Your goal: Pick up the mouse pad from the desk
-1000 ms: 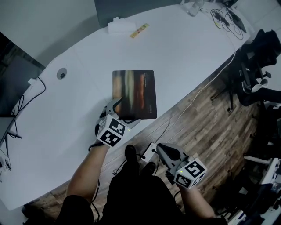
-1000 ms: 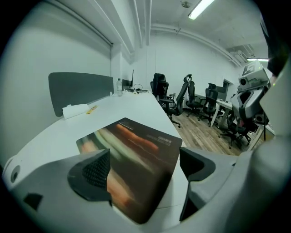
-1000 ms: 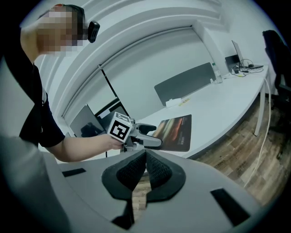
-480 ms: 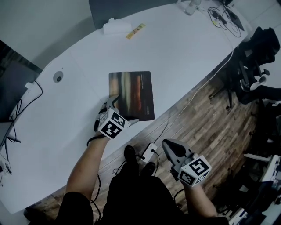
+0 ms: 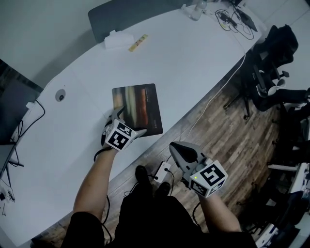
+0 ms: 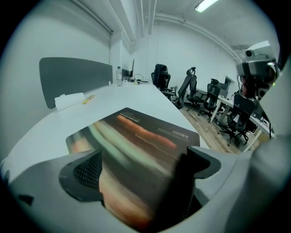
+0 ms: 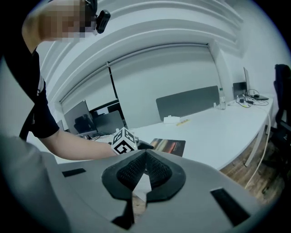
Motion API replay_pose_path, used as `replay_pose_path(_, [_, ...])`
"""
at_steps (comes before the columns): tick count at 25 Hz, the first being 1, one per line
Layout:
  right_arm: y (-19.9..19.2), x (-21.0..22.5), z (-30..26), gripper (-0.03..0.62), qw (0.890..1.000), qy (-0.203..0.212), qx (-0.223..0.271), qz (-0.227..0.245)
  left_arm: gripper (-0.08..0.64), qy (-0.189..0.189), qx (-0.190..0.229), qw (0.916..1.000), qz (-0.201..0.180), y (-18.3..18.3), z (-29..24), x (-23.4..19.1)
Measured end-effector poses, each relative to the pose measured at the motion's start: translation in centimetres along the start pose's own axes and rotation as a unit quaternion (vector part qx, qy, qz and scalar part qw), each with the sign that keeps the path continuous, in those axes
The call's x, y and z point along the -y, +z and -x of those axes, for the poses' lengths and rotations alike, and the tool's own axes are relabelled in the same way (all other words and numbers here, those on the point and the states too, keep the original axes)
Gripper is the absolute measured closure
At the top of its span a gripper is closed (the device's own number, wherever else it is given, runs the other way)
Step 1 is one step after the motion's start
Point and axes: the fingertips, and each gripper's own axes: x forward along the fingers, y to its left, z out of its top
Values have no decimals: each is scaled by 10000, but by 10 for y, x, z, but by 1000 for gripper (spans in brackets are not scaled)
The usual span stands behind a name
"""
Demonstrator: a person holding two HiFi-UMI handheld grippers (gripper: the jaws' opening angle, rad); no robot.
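Note:
The mouse pad (image 5: 138, 107), dark with orange and pale streaks, lies flat on the white desk (image 5: 193, 53) near its front edge. My left gripper (image 5: 127, 121) is open, and its jaws have just been opening. They stand wide astride the pad's near end. In the left gripper view the pad (image 6: 136, 145) runs between the two pads and neither presses on it. My right gripper (image 5: 175, 146) hangs off the desk over the wooden floor, shut and holding nothing. Its own view shows the mouse pad (image 7: 169, 145) beyond the left gripper's marker cube (image 7: 123, 142).
A white box (image 5: 115, 38) and a yellow strip (image 5: 137, 42) lie at the desk's far side by a grey divider (image 5: 126, 12). Cables (image 5: 232, 17) sit at the far right end. A power strip (image 5: 163, 170) lies on the floor. Office chairs (image 5: 271, 58) stand at right.
The left gripper has slid forward and lower onto the pad's near end with its jaws spread wider. The right gripper has risen and rolled beside the desk.

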Motion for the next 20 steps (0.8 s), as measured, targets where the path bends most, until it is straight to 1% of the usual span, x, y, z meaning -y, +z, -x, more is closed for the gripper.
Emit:
replay_pose_path(2, [10,-3,-3,588,9999,43,97,104,-4,75,86,9999,10,1,0,0])
replay_pose_path(5, [22,-9,-6,588,9996,127,254,89,-5,68,59,10000,6,1,-1,0])
replay_pose_path(9, [16,-14,-4,588,9996,194,125,152,-5,50,62,10000,-23,1,-3,-1])
replay_pose_path(12, [11,-19,1,588,9996,257,95,123,-5,114,80,9999,-5,2,0,-1])
replay_pose_path(15, [6,-19,5,588,9998,193,11,80,-3,149,91,9998,-2,3,1,-2])
replay_pose_path(20, [6,-25,8,588,9996,224,132,107,-2,163,135,9998,-36,3,2,-3])
